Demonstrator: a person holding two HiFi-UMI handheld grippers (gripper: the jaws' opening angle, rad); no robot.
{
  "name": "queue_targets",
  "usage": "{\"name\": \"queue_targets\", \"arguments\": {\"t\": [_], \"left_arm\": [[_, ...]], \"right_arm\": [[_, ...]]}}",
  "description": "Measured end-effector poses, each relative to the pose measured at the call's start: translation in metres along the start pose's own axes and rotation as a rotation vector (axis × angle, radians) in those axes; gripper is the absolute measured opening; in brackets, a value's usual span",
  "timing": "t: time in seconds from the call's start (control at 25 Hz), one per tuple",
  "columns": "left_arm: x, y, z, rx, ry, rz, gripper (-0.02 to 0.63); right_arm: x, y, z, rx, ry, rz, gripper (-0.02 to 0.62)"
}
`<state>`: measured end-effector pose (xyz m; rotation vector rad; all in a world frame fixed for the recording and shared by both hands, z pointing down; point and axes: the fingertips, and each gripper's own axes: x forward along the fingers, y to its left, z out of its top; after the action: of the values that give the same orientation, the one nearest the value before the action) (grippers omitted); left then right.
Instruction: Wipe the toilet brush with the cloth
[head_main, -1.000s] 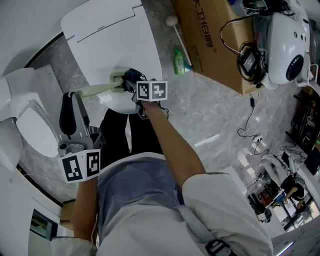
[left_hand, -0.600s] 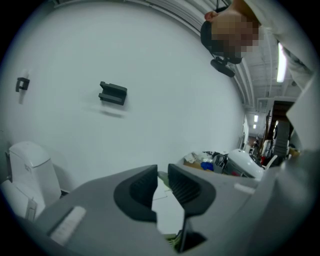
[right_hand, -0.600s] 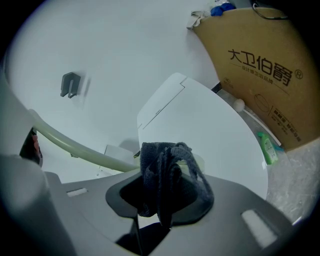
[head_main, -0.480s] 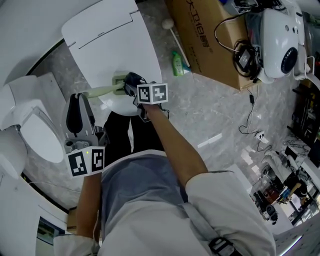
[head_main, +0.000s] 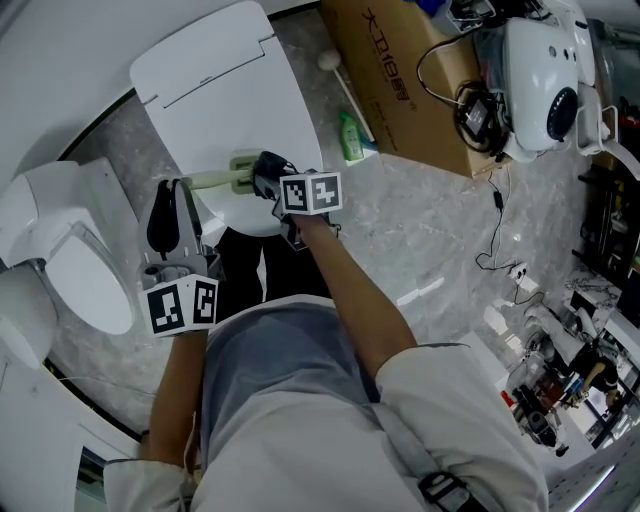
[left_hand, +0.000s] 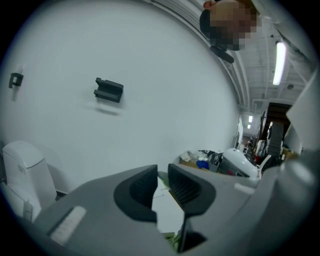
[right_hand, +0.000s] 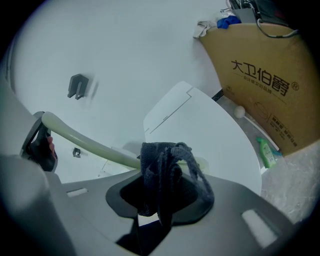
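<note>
- Grey marble floor (head_main: 430, 230) carries two white toilets: one (head_main: 230, 90) ahead with its lid down, and one (head_main: 80, 270) at the left.
- One cardboard box (head_main: 400, 90) stands at the right. White and blue things show at its top, but whether they lie inside it cannot be told.
- One green bottle (head_main: 351, 138) lies on the floor just beside the box.
- One brush (head_main: 212, 180) is held level over the near edge of the shut lid.
- Right claw (head_main: 275, 185), on an arm stretched forward, is clamped on one dark cloth (right_hand: 160, 175). The cloth touches the brush's handle.
- Left claw (left_hand: 161, 175), on a bent arm, points up toward the wall. Its jaws are nearly together, gripping the handle's end.
</note>
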<state>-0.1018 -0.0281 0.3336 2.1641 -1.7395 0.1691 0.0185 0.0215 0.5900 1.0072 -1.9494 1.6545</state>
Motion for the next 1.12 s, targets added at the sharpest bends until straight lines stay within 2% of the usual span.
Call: {"name": "queue_targets", "arguments": {"t": [0.48, 1.12], "left_arm": [[-0.003, 0.0, 0.002, 0.015, 0.007, -0.03, 0.0], [-0.004, 0.001, 0.003, -0.024, 0.004, -0.094, 0.0]], "right_arm": [[-0.023, 0.024, 0.009, -0.042, 0.009, -0.003, 0.102], [-0.054, 0.062, 0.017, -0.084, 0.004, -0.021, 0.101]]}}
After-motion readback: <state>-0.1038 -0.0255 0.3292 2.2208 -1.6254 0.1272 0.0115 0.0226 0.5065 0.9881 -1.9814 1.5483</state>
